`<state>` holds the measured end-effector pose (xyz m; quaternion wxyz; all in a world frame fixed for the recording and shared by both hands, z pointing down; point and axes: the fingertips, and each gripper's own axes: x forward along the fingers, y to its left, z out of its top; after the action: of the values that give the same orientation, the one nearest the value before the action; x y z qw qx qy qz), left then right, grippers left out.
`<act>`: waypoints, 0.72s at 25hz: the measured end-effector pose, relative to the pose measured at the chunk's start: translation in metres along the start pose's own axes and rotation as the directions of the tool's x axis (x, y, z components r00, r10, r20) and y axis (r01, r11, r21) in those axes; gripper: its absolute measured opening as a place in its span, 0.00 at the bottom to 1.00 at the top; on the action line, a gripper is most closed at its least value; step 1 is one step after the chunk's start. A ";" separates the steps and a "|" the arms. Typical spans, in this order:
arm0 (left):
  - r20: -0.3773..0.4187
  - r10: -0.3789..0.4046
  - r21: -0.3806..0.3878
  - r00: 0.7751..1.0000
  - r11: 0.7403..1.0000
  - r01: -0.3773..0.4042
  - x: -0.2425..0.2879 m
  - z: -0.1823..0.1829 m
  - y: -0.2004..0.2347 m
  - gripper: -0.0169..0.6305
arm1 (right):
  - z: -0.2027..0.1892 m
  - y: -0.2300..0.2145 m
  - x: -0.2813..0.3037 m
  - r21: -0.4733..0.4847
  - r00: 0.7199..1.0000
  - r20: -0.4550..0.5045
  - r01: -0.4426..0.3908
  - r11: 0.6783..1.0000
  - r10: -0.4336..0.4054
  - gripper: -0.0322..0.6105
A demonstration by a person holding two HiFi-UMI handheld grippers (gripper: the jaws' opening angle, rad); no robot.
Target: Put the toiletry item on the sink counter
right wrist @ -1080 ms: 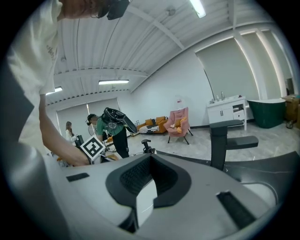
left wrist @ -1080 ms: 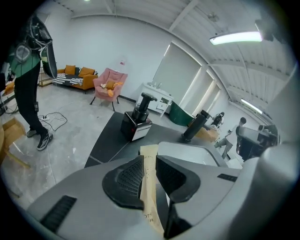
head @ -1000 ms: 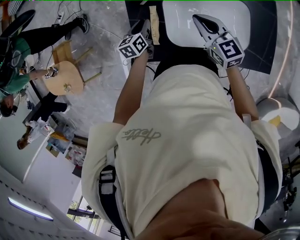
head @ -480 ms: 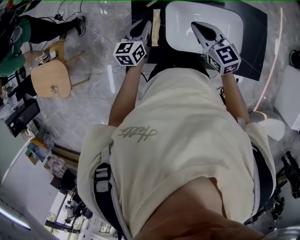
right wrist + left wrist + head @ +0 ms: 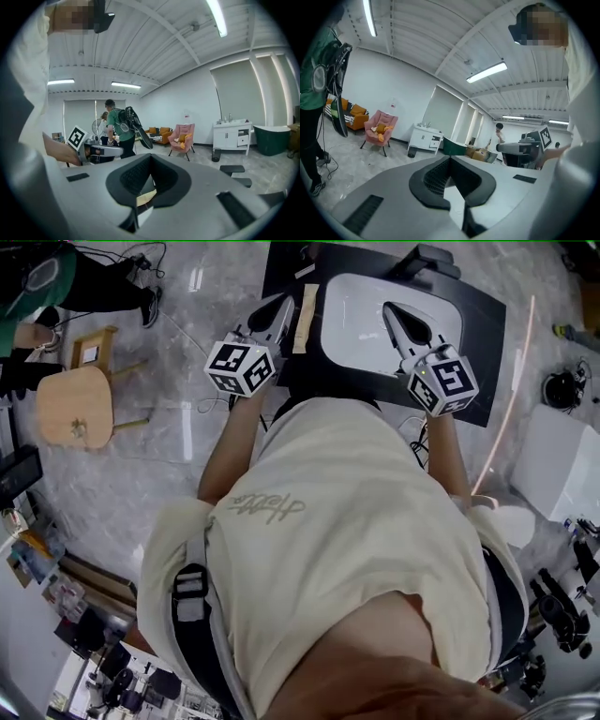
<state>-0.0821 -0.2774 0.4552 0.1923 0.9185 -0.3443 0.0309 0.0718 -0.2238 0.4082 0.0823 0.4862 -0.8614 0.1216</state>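
A white sink basin (image 5: 356, 310) is set in a black counter (image 5: 478, 334) at the top of the head view. My left gripper (image 5: 275, 313) reaches over the counter's left edge with its jaws together. A flat tan strip (image 5: 303, 307) lies right beside it; I cannot tell whether it is held. My right gripper (image 5: 396, 317) hangs over the basin, tapered to a point, nothing in it. The left gripper (image 5: 450, 159) shows its jaws meeting in its own view, and the right gripper (image 5: 150, 157) does too. A tan patch shows through the gap under the right jaws.
A black faucet (image 5: 429, 259) stands at the counter's far side. A wooden chair (image 5: 73, 404) and a person in green (image 5: 33, 273) are on the marble floor to the left. A white box (image 5: 562, 460) and cables lie to the right.
The head view has shifted, so the whole basin and counter now show. Both grippers sit lower in the picture and stay shut side by side.
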 end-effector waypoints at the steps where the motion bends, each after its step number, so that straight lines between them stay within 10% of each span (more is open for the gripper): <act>1: 0.022 -0.011 0.008 1.000 1.000 0.010 -0.003 0.011 -0.004 0.03 | 0.006 0.004 -0.003 -0.012 1.000 0.013 0.006 1.000 -0.006 0.04; 7: 0.176 -0.086 -0.071 0.981 0.993 0.100 -0.018 0.075 -0.018 0.03 | 0.043 0.022 -0.011 -0.076 0.995 0.098 0.029 0.997 -0.022 0.04; 18: 0.191 -0.091 0.175 0.977 0.983 0.057 -0.039 0.128 -0.036 0.03 | 0.089 0.045 -0.028 -0.134 0.985 0.168 0.068 0.989 -0.045 0.04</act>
<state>-0.0983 -0.2768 0.3174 0.0799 0.9421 -0.3234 -0.0389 0.0457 -0.2044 0.3102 0.0479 0.5118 -0.8575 0.0185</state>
